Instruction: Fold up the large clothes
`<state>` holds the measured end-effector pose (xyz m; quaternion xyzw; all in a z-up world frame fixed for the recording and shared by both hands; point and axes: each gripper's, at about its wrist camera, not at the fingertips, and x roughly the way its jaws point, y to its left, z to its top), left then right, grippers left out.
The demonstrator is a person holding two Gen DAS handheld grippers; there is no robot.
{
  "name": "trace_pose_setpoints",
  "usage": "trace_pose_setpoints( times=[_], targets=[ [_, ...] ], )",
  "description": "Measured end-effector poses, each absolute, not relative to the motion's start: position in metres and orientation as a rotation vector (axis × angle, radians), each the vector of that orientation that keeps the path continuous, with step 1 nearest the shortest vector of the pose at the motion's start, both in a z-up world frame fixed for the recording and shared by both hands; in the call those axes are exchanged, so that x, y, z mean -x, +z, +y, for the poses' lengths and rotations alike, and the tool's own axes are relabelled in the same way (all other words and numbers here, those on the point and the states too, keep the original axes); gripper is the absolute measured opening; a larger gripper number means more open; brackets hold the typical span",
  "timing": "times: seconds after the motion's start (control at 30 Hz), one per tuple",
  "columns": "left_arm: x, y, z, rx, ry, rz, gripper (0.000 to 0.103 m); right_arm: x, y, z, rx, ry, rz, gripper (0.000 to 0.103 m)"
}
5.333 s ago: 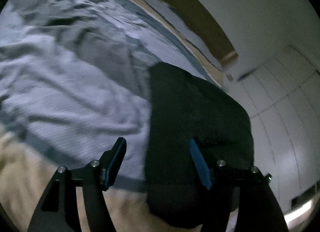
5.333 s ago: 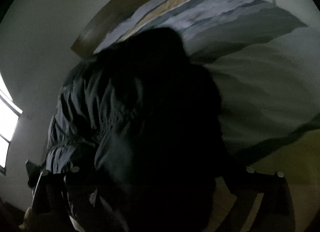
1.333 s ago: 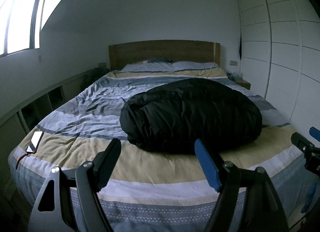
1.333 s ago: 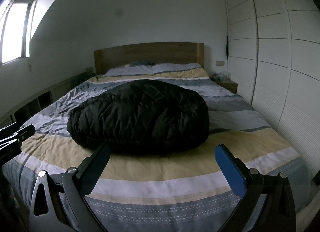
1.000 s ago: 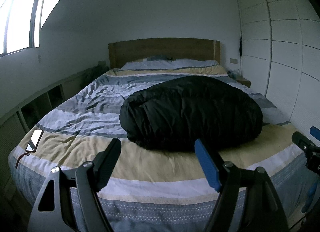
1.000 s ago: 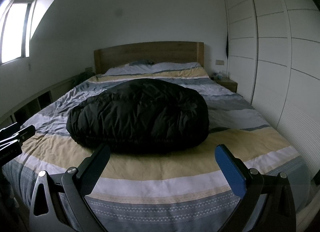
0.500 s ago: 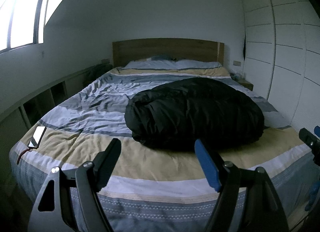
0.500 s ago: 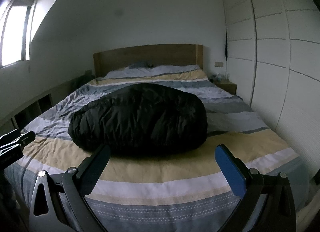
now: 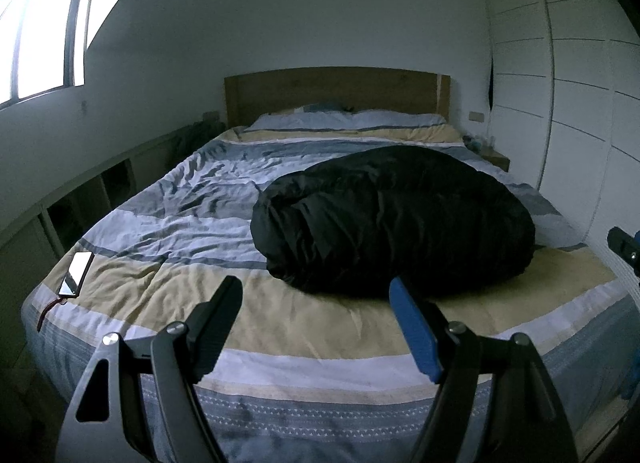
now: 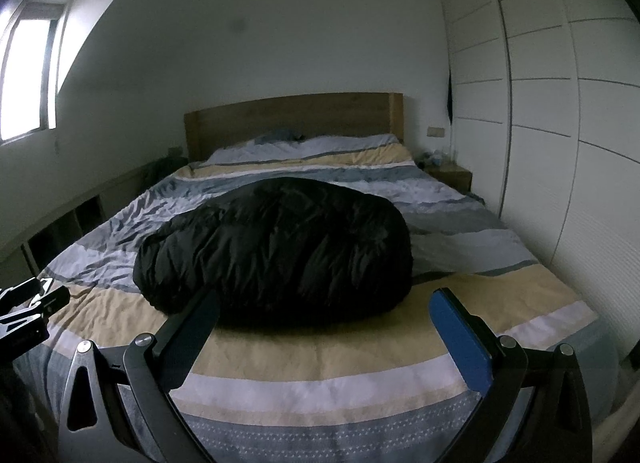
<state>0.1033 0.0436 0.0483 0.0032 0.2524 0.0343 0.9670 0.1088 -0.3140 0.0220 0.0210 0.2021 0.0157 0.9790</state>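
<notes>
Left wrist view: black puffy garment (image 9: pixel 394 223) bundled in a rounded mound on the striped bed (image 9: pixel 280 327), toward the foot and right of centre, well short of the pillows (image 9: pixel 348 119). Phone (image 9: pixel 76 269) flat near the bed's left corner, well apart from the bundle. Wooden headboard (image 9: pixel 336 93) behind, white wardrobe (image 9: pixel 580 103) along the right wall, window (image 9: pixel 44 35) upper left.

Step in hand, as judged: fold looks complete or nearly so; garment compact, no sleeve or hem seen trailing. Possibly the closing check, standing back at the foot of the bed. Cannot tell whether loose edges hide on the far side.

Next move, if any: reach forward over the foot of the bed, both tools down to the bundle's near edge, to tidy or lift. Slippery, air-filled fabric likely to spring open; calls for a deep bite on several layers, not a surface pinch.

Pose: left gripper (image 9: pixel 316 317) held off the foot of the bed, angled gently downward, tongs wide apart, nothing between them. Right gripper (image 10: pixel 324 319) alongside in the right wrist view, same shallow downward tilt, tongs wide apart and empty, framing the bundle's near side without touching. Neither tool in contact with garment or bedding.
</notes>
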Motion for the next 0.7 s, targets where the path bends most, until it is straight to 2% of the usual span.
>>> trace_pose_setpoints(
  times=[0.7],
  targets=[
    [-0.125,0.029,0.048,0.008,0.066,0.549,0.075,-0.129,-0.002,-0.315,-0.029,0.036,0.455,0.103]
  ],
)
